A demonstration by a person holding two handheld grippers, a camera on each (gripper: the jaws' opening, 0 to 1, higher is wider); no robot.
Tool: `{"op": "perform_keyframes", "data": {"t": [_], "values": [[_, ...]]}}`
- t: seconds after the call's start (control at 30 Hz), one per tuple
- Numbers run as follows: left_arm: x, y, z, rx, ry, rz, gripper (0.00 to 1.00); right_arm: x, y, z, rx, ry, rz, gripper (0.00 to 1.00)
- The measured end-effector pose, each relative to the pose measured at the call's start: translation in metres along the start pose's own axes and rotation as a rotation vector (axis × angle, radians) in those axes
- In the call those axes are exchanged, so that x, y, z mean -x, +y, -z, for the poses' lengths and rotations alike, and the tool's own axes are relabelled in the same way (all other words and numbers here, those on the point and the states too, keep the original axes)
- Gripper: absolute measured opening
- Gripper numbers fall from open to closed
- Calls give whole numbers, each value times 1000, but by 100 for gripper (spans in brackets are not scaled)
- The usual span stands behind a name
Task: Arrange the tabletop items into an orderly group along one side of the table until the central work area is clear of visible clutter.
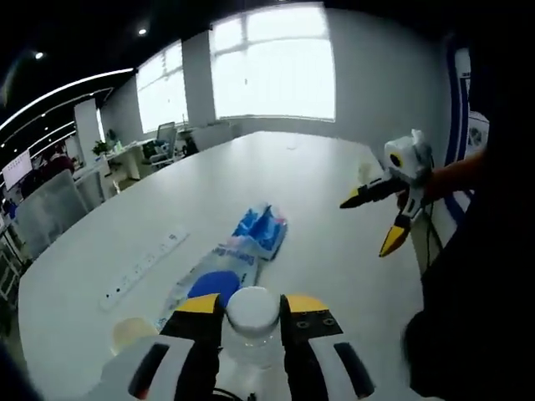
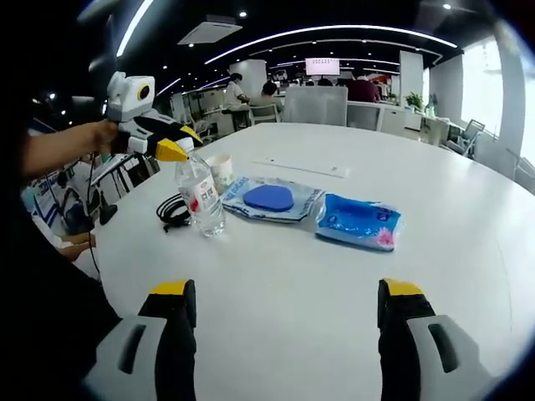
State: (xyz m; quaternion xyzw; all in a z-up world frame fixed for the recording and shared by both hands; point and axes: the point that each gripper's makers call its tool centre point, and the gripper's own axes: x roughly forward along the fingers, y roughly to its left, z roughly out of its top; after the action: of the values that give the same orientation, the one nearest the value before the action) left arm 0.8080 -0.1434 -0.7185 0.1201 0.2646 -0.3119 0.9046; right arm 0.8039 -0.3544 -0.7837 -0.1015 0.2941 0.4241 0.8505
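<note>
- Starting with the left gripper view: left gripper (image 1: 252, 316) clamped around the white cap of a clear water bottle (image 1: 251, 322), yellow-tipped jaws pressed on either side of the neck.
- Just beyond the bottle, lying flat on the white table (image 1: 334, 180): a clear pack with a blue oval label (image 1: 213, 280), then a blue wet-wipes pack (image 1: 261, 230) touching its far end.
- Off to the left, a white power strip (image 1: 144, 267) lying on its own, and a paper cup (image 1: 132, 332) near the bottom edge beside the gripper body.
- Right gripper (image 1: 386, 219) hanging in the air on the right, well apart from the packs, jaws spread wide with nothing between them.
- Over to the right gripper view: own jaws wide apart at the bottom, bare tabletop between them.
- Bottle standing upright at left of the table, other gripper pinching its top from above.
- Paper cup right behind the bottle, black coiled cable (image 2: 173, 211) just to its left.
- Clear pack and wipes pack side by side right of the bottle, roughly mid-table, power strip farther back.
</note>
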Motion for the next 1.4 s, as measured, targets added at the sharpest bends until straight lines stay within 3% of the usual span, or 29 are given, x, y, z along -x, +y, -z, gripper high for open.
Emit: {"op": "perform_keyframes", "data": {"t": [0.07, 0.57, 0.87, 1.13, 1.4], "values": [[-2, -5, 0, 16, -10, 33, 23, 1, -1, 0, -4, -1, 5, 86], [-2, -3, 0, 7, -29, 55, 21, 2, -7, -1, -17, -8, 23, 86], [-1, -5, 0, -56, -5, 94, 20, 10, -18, -14, 0, -63, 70, 90], [20, 6, -14, -5, -16, 96, 20, 12, -17, -21, 4, -88, 55, 97], [52, 21, -24, -45, 12, 91, 20, 10, -15, -25, -8, -94, 39, 99]]}}
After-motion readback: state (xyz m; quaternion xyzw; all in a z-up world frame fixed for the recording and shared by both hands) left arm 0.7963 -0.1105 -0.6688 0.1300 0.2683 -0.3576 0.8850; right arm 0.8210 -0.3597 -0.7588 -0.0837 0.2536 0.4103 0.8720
